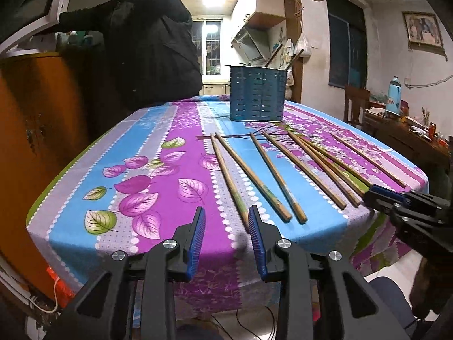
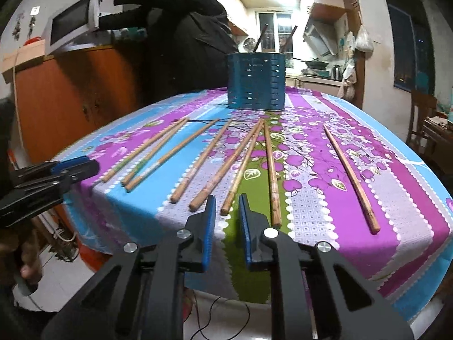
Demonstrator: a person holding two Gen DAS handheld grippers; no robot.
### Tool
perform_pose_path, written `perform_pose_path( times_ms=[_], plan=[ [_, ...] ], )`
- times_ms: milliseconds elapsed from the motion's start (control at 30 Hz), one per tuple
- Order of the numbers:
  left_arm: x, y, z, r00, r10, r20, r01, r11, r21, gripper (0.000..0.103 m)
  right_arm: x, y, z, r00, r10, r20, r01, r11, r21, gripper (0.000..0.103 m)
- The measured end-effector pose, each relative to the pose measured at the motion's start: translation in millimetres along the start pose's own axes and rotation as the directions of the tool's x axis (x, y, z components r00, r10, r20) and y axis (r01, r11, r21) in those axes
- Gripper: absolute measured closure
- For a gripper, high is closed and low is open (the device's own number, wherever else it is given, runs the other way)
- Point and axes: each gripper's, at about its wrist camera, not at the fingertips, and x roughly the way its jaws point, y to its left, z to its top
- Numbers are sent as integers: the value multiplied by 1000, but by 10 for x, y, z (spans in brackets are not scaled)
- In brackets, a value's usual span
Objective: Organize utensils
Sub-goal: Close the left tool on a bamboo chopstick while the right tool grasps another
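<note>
The counter point(image 2: 354, 170), under a purple, blue and green cloth, carries everything; its near edge runs just ahead of both tools, and the cloth hangs over it. A person in dark clothing point(image 1: 153, 42) stands beyond the far left corner, busy at a cabinet, well apart from your work area.

The blue perforated holder point(image 1: 257, 93) stands upright near the far edge, with a couple of utensils already in it. Between it and you, eight wooden chopsticks point(image 2: 271, 175) lie fanned on the cloth, butt ends toward the near edge.

Step in hand, as a judgement: approach for a pick; nothing is lifted yet. Your left tool point(image 1: 226, 221) stands partly open and empty, its right pad just beside the butt of the leftmost chopstick point(image 1: 226, 178). Your right tool point(image 2: 226, 209) is narrowly open, also empty, with one butt end point(image 2: 225, 211) just ahead of the gap.

Next move likely calls for straddling one stick only; neighbours lie close or crossed mid-fan.

Room: the rightmost chopstick point(image 2: 351, 178) lies well apart. Butts sit near the edge, so a nudge could roll one off.
</note>
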Motion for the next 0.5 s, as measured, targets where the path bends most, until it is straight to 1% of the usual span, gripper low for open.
perform_pose_path(
  times_ms=[233, 500],
  plan=[
    [27, -62, -1, 1000, -13, 5, 13, 1000, 11, 70, 54, 31, 42, 999, -31, 15, 31, 1000, 2, 89],
    [61, -192, -61, 1000, 8, 24, -9, 999, 36, 70, 55, 32, 5, 998, -48, 37, 48, 999, 12, 95]
  ],
)
